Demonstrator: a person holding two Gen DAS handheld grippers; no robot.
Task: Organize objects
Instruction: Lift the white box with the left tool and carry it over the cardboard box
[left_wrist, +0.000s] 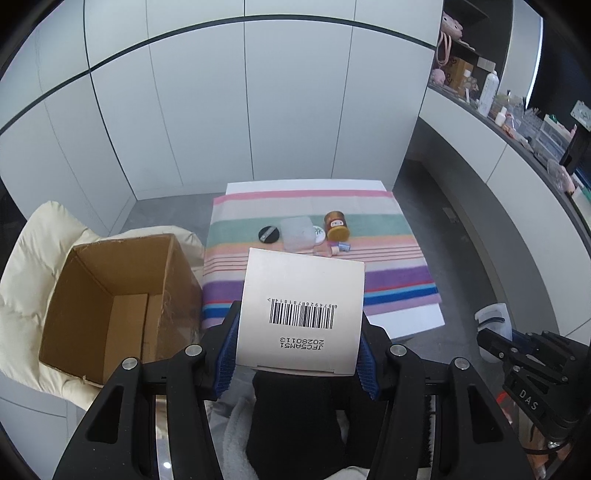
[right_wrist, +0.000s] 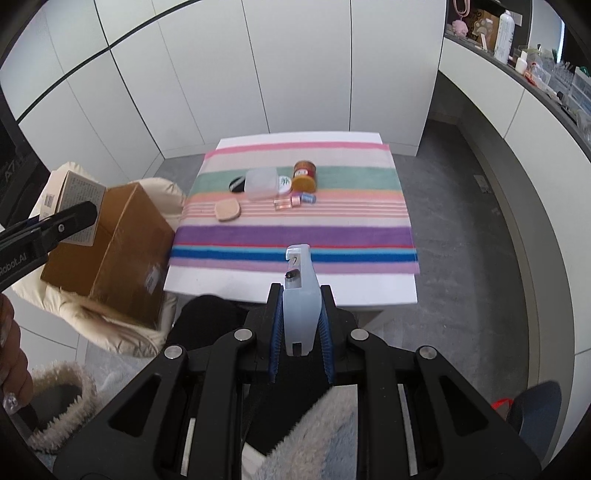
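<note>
My left claw is clamped on a pale carton, blue pads on its two long sides. The carton's long axis runs up the frame, away from me, barcode face toward the camera, its far end over the near edge of the striped towel. My right claw is squeezed tight on a small translucent plastic piece, which stands lengthwise between the pads with its notched end pointing up toward the towel.

In the left wrist view the open cardboard box sits at lower left, mouth up, nothing visible inside it, resting on a cream puffy jacket. It's just beside the carton, and the side of the box facing the carton is clear. The white table has a bare strip along its near edge.

In mid-frame on the towel sits a cluster: a black round compact, a clear plastic case, a white round tin, a brown jar, some little bottles, and a beige sponge off to the left, apart from the rest. Gray floor to the right is open. The cluttered counter curves along the right edge, well apart.
</note>
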